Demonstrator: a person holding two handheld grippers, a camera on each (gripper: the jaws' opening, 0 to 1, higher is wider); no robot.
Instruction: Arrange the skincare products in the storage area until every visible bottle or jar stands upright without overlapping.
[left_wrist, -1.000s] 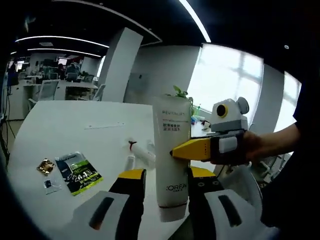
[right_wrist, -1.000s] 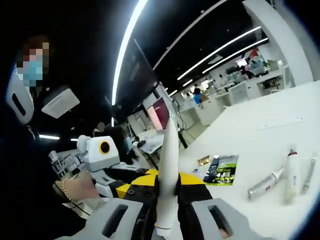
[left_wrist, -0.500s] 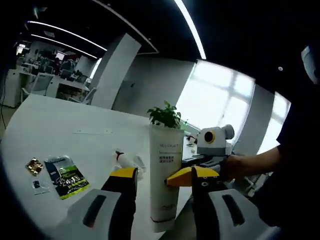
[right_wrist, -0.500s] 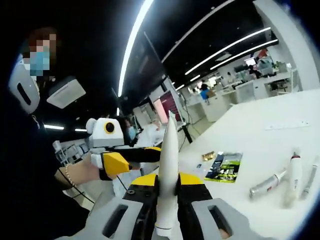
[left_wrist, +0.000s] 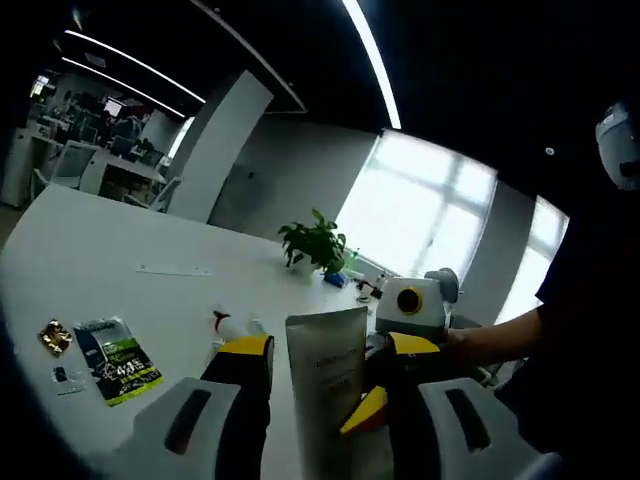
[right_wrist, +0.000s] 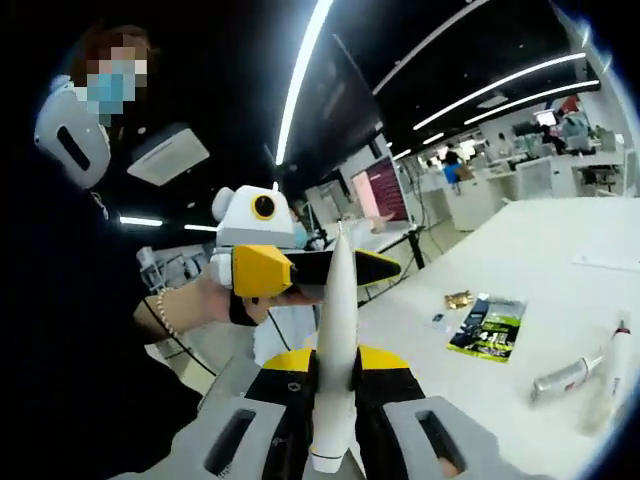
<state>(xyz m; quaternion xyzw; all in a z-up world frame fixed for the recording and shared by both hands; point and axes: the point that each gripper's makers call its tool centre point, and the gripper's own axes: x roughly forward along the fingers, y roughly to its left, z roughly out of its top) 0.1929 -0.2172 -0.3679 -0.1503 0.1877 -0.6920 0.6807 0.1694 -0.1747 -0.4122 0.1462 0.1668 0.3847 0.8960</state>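
- Right tool (right_wrist: 333, 400): jaws closed on the tube (right_wrist: 335, 350), gripping it near its lower end; seen edge-on there, the tube rises thin and straight toward 12 o'clock.
- Left tool (left_wrist: 318, 365): its jaws stand either side of the same tube (left_wrist: 328, 385) with a gap showing on both sides, so it looks open and not gripping. In the right gripper view the left tool (right_wrist: 350, 268) sits just behind the tube, at about 11 o'clock.
- The tube is held above the tabletop (left_wrist: 120, 275), not resting on it.
- Further out: a sachet (right_wrist: 488, 326) and a small gold packet (right_wrist: 459, 299) lie flat at 2 o'clock; two slim bottles (right_wrist: 590, 365) lie on their sides at 3 o'clock. A plant (left_wrist: 316, 242) stands at the far edge.
- Step in hand, as I judge it: carrying the tube to a standing spot, with the left tool ready to steady it.
- Next move calls for lowering the tube cap-down onto bare tabletop, well apart from the lying bottles, and releasing only once it balances. A tall tube could topple easily.
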